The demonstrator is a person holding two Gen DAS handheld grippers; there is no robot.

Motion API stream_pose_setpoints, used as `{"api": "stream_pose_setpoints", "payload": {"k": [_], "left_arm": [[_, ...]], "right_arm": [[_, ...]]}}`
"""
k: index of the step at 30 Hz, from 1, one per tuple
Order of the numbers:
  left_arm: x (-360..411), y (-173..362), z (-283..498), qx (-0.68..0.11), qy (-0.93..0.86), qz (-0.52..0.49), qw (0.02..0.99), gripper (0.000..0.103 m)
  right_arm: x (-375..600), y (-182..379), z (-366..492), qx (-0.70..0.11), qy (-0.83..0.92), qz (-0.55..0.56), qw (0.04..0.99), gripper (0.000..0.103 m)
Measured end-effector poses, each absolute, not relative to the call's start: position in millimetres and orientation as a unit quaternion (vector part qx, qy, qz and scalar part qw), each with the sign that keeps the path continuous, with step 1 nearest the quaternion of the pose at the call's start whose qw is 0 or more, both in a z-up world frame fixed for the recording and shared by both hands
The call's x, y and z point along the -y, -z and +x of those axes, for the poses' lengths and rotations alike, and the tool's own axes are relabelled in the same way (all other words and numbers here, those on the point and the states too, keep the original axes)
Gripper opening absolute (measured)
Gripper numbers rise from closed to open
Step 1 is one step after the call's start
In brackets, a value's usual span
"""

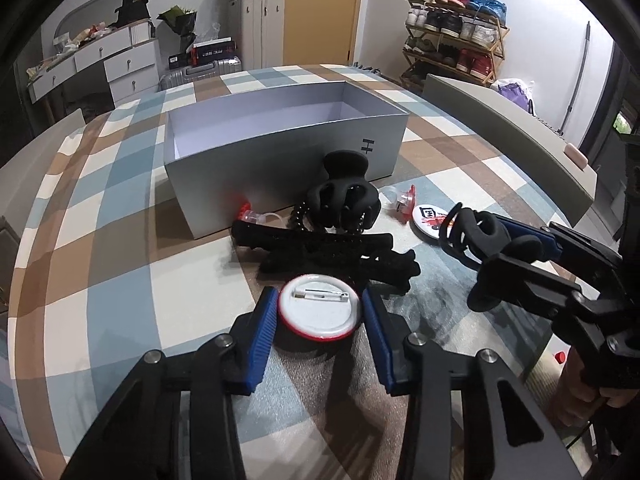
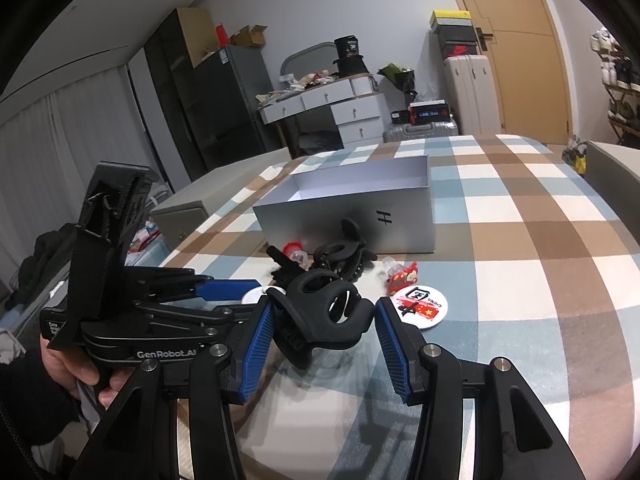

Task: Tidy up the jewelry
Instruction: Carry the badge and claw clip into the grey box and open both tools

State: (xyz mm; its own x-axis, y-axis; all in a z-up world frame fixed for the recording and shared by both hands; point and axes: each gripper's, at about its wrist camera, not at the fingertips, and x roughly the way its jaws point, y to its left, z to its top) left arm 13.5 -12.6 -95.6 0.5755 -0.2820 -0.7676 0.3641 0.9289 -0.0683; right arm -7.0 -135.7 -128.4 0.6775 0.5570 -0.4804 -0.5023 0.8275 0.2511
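Where the checked desk [image 1: 120,184] carries the open grey box [image 1: 280,152] as landmark: left claw [image 1: 320,312] in front of the box, narrowed around a white pin badge [image 1: 318,309] lying back up, blue pads at its rim, contact not certain; right claw [image 2: 324,320] right of that, clamped on a black hair clip [image 2: 320,312] raised off the desk; against the box's front wall, another black claw clip [image 1: 344,196], long black clips [image 1: 320,248], red charms [image 1: 406,200] and a printed badge [image 1: 430,218]; box interior bare.
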Motion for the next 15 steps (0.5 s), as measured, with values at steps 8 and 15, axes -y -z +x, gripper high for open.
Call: {"api": "stream_pose_setpoints", "payload": {"k": [8,15], "left_arm": [[9,83,1,-0.407,0.179,0.051,0.894,0.037],[3,54,-4,-0.367,0.177,0.044,0.912,0.037]], "right_arm": [[133,124,-9,-0.271,-0.293,0.045,0.916,0.05],[134,111,-8,-0.259,-0.302,0.06,0.915,0.05]]}}
